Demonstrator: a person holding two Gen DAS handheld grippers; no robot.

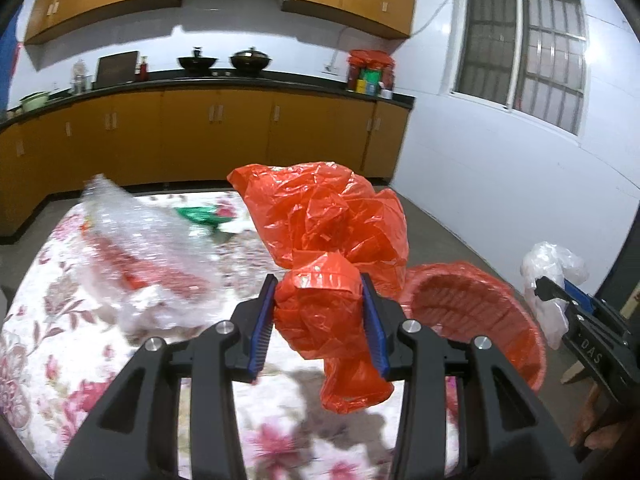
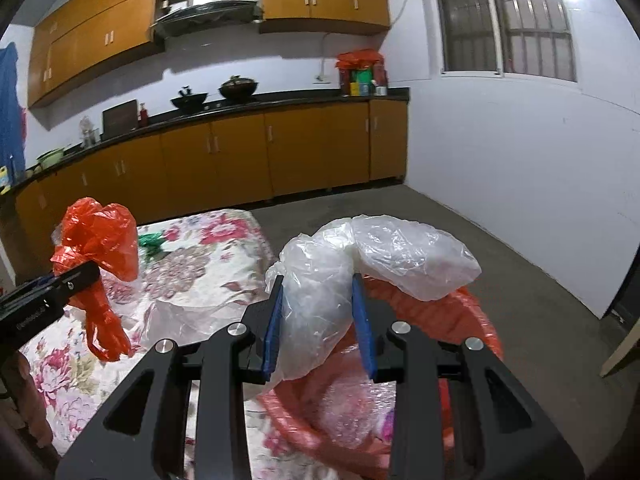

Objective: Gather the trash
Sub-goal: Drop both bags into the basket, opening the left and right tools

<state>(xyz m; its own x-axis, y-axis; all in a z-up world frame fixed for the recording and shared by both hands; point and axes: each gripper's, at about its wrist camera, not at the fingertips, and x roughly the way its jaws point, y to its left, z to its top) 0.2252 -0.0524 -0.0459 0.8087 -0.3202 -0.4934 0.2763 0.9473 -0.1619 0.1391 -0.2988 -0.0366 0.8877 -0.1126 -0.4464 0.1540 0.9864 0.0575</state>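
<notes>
My left gripper is shut on a crumpled orange plastic bag, held above the flowered tablecloth. The same orange bag shows at the left of the right wrist view, with the left gripper's finger on it. My right gripper is shut on a crumpled clear plastic bag, held over a bin lined with an orange bag. That bin stands beside the table's right edge. Bubble wrap lies inside it. A clear plastic bottle, blurred, lies on the table at left.
A green wrapper lies at the table's far end. Wooden cabinets and a dark counter with woks run along the back wall. Bare grey floor stretches right of the table toward a white wall with a barred window.
</notes>
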